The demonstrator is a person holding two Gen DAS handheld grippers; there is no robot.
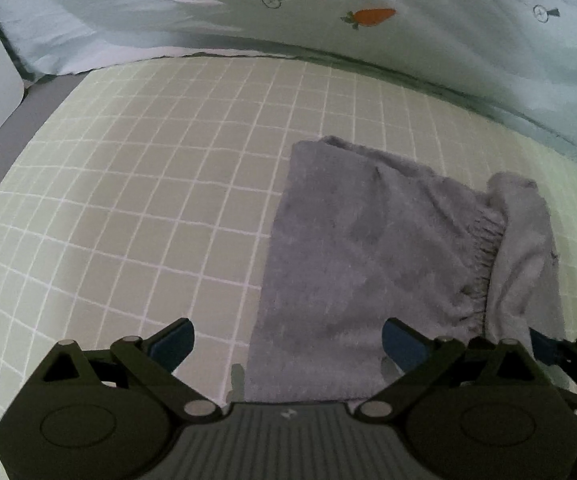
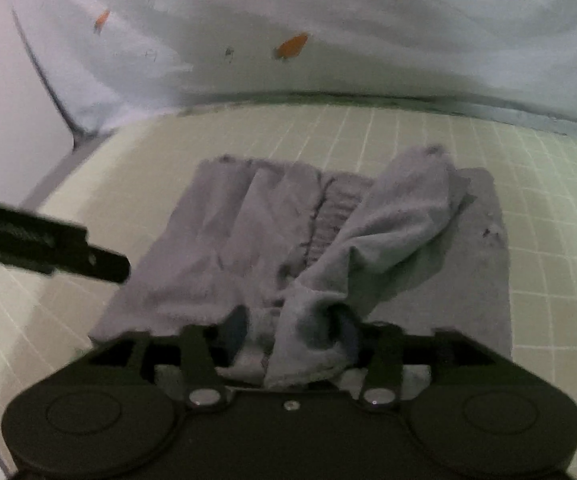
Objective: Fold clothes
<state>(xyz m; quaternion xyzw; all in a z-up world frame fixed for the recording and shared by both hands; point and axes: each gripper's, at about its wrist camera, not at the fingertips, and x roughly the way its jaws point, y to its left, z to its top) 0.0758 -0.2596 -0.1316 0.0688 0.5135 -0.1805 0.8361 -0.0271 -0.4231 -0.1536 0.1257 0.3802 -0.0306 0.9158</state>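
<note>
A grey fleece garment (image 1: pixel 360 248) with an elastic waistband lies partly folded on the green checked sheet (image 1: pixel 148 184). My left gripper (image 1: pixel 288 344) is open and empty, hovering over the garment's near left edge. My right gripper (image 2: pixel 292 332) is shut on a lifted fold of the same garment (image 2: pixel 328 240), whose cloth bunches between the fingers. The right gripper's tip also shows at the right edge of the left wrist view (image 1: pixel 560 352). The left gripper shows as a dark bar at the left of the right wrist view (image 2: pixel 48 248).
A pale duvet with carrot prints (image 1: pixel 368 16) is heaped along the far side of the bed. A white headboard or wall panel (image 2: pixel 12 120) stands at the far left, with a grey strip beside the sheet.
</note>
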